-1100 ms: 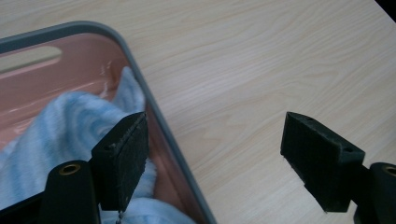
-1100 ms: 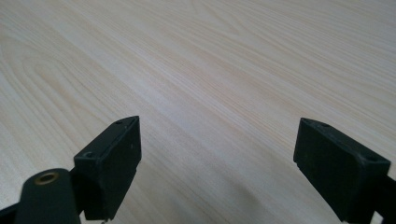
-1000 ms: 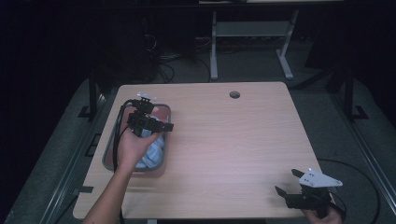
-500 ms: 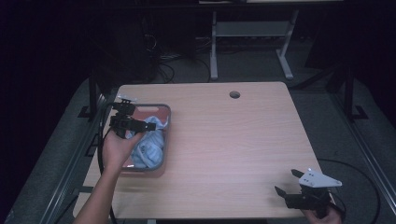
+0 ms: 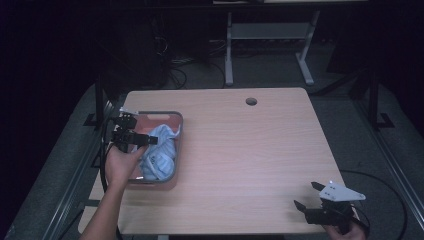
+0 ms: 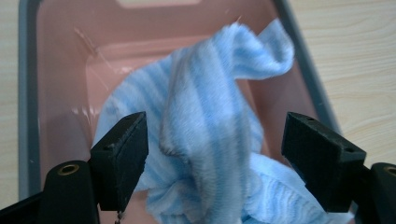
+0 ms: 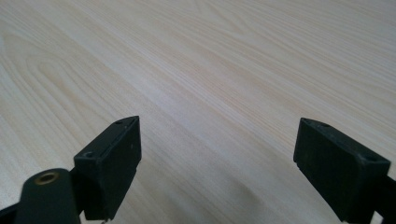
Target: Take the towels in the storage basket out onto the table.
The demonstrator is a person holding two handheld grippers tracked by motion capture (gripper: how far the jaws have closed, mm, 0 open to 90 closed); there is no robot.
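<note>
A pale wood-grain table with a round cable hole near its far edge (image 5: pixel 240 150) carries a shallow rectangular pink plastic bin with a grey rim (image 5: pixel 178 145) near its left side. Inside the bin lies a crumpled fleecy cloth striped in light blue and white (image 5: pixel 159 152); in the left gripper view the cloth (image 6: pixel 219 130) is bunched into a raised fold that climbs toward the bin's far right corner, with the pink bin floor (image 6: pixel 60 93) bare to its left. The left gripper (image 5: pixel 142 140), held in the person's left hand (image 5: pixel 120 165), hangs over the near left part of the bin; its jaws stand wide apart on either side of the raised fold and grip nothing, though whether a pad brushes the cloth cannot be told. The right gripper (image 5: pixel 306 196), topped by its grey three-cornered plate, sits at the table's near right corner, well apart from the bin, jaws spread wide and empty over bare wood (image 7: pixel 210 93).
</note>
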